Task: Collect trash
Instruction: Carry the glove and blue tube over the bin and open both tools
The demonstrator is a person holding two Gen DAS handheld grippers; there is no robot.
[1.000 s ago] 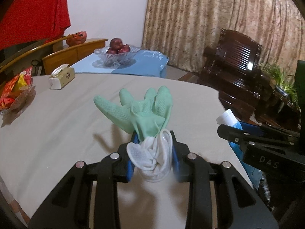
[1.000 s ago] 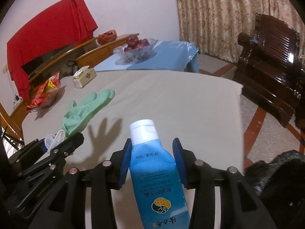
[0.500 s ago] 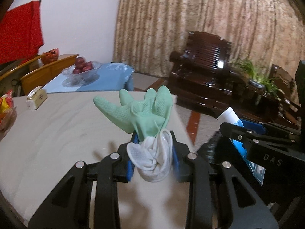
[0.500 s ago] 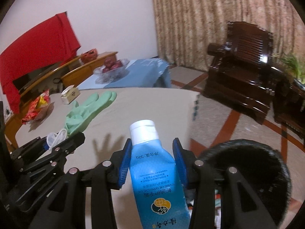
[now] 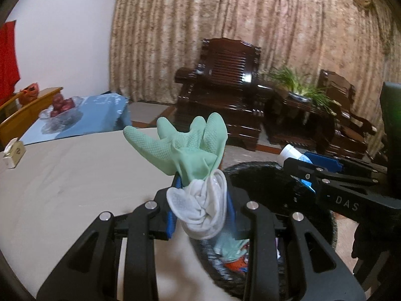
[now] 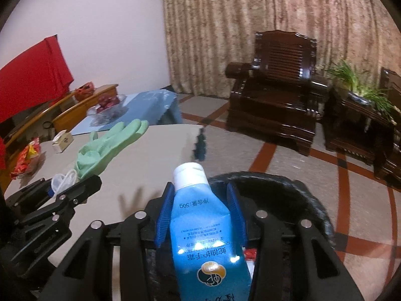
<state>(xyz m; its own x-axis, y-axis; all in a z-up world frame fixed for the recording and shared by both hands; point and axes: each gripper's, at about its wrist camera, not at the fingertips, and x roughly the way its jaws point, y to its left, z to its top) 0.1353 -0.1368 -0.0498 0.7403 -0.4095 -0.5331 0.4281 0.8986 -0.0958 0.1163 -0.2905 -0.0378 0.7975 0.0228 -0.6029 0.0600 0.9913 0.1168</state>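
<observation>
Both grippers, left gripper clamped on the green glove and right gripper on the blue tube, hang at the black bin beside the table; we advise centring each over the opening before releasing.

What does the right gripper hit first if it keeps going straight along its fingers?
Probably the black trash bin: the right gripper, clamped on the blue tube, points down over the bin's rim, and the opening lies directly ahead and below. Depth is uncertain; it could meet the far rim.
</observation>
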